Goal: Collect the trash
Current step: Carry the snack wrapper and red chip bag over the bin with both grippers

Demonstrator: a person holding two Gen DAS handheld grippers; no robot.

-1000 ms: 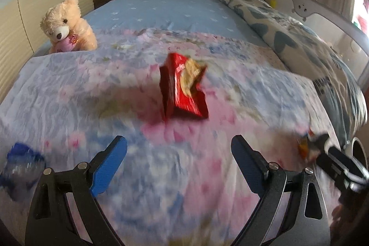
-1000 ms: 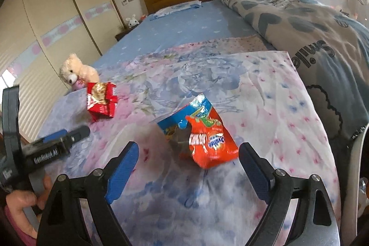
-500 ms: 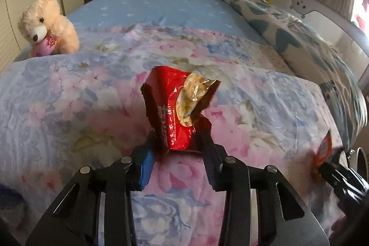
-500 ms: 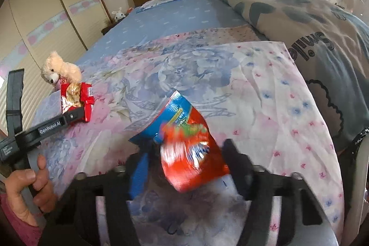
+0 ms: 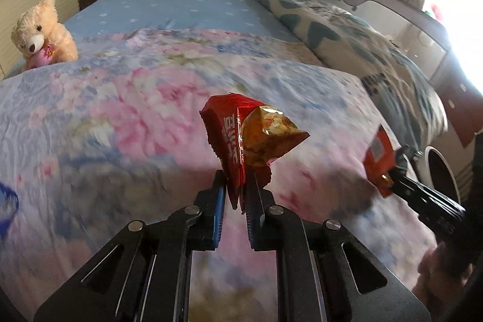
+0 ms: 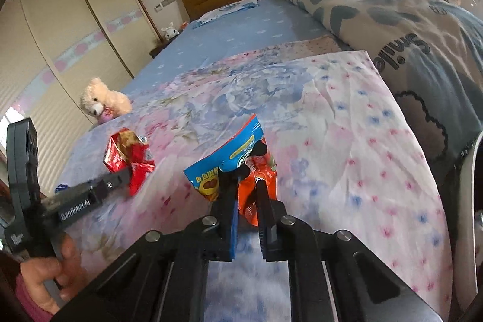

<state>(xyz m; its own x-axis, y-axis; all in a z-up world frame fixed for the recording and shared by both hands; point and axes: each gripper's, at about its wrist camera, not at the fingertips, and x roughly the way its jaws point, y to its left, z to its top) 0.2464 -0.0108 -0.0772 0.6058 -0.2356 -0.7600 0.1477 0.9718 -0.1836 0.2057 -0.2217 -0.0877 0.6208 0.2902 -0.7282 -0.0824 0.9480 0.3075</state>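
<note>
A floral quilt (image 5: 135, 98) and teddy bear (image 5: 42, 35) lie on the bed (image 5: 181, 5).

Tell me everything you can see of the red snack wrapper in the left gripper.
The red snack wrapper is a crumpled, glossy foil-like packet, red with pale lettering and a golden food picture on one creased face. It stands upright, its lower edge pinched by the shut left gripper, above the floral bedsheet. Nothing else touches it.

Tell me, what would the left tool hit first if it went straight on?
Probably the floral blanket. The left tool, shut on the red wrapper, points down at it; depth is unclear.
</note>
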